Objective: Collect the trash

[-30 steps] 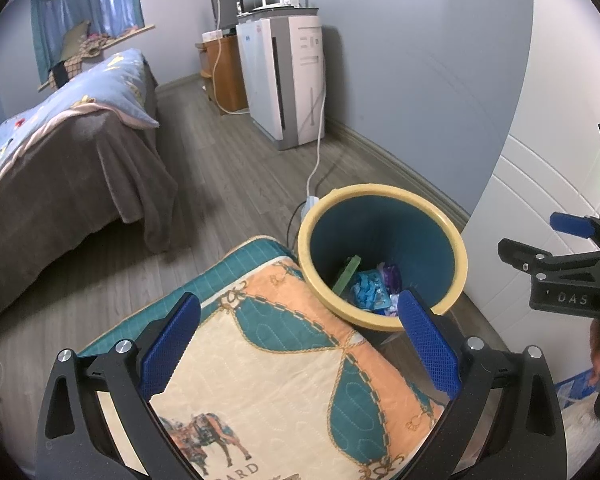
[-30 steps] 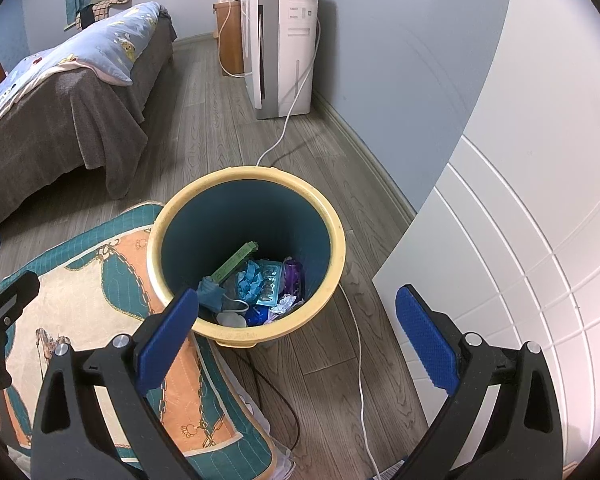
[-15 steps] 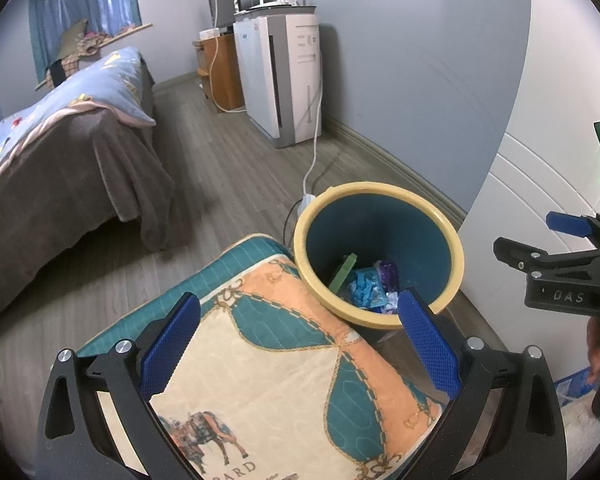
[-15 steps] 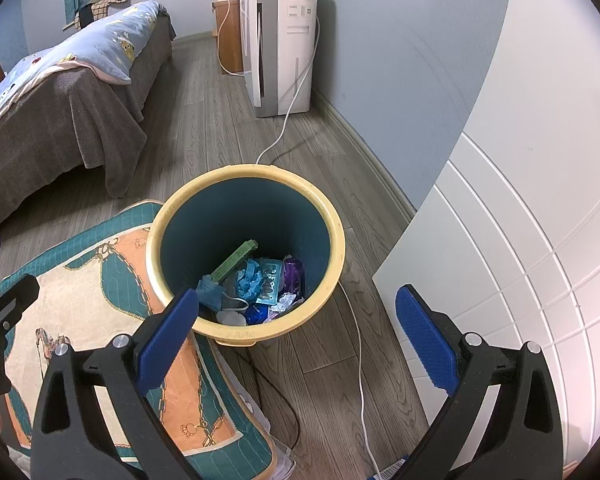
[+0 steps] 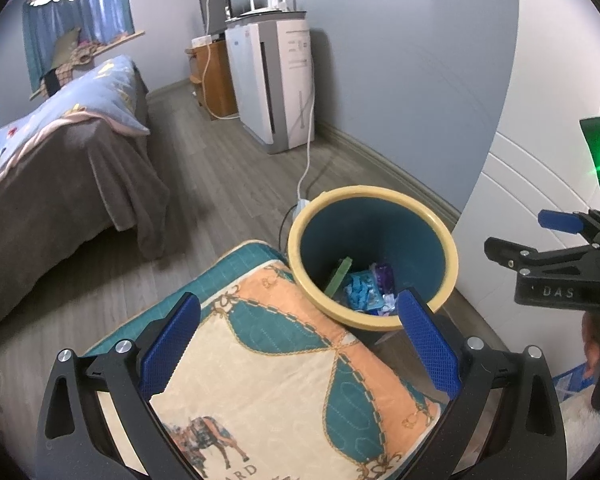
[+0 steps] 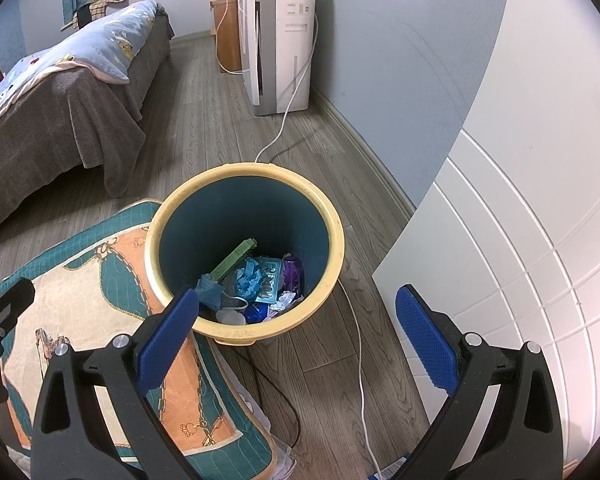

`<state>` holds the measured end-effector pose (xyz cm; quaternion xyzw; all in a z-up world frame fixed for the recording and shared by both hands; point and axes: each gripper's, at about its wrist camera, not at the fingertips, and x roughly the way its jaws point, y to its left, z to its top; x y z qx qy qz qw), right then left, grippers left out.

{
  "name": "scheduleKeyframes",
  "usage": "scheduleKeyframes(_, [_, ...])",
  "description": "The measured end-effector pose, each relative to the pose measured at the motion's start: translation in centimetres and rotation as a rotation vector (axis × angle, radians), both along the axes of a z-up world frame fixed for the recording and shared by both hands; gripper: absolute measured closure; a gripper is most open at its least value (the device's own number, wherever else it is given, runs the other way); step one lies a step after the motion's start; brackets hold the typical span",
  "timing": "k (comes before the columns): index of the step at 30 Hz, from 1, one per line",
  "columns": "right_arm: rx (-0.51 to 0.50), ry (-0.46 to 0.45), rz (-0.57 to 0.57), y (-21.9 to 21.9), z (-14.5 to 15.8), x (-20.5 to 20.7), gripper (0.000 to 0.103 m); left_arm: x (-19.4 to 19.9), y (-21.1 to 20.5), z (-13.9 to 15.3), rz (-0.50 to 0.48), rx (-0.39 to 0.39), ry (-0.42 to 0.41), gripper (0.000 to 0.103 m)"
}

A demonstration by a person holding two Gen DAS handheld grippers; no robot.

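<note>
Writing: "DAS" on right gripper (image 5: 556,236) body
Bin (image 6: 336,232): green box (image 6: 234,260), blue wrappers, purple packet
Grippers: left gripper (image 5: 300,344) and right both wide, empty

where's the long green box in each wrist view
Left wrist: the long green box leans inside the bin, centre-right, mostly hidden by the near rim.
Right wrist: long green box in the bin, centre frame, fully visible.
Shared landmark: the white air purifier against the wall.
</note>
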<state>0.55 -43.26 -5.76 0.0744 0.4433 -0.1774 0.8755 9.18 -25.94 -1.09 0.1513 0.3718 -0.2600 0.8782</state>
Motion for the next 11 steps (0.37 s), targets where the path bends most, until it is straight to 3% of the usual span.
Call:
scheduleKeyframes(4, [0.008,0.004,-0.007,0.0,-0.3,-0.1,0.006,-0.3,-0.3,0.0,-0.026,0.019,-0.008,0.005])
scheduleKeyframes(8, [0.018,0.003,-0.017,0.0,0.0,-0.1,0.006,-0.2,0.1,0.2,0.005,0.056,-0.034,0.005])
scheduleKeyframes(11, [0.046,0.004,-0.04,0.2,0.2,-0.2,0.006,0.0,1.1,0.7,0.03,0.037,-0.017,0.005])
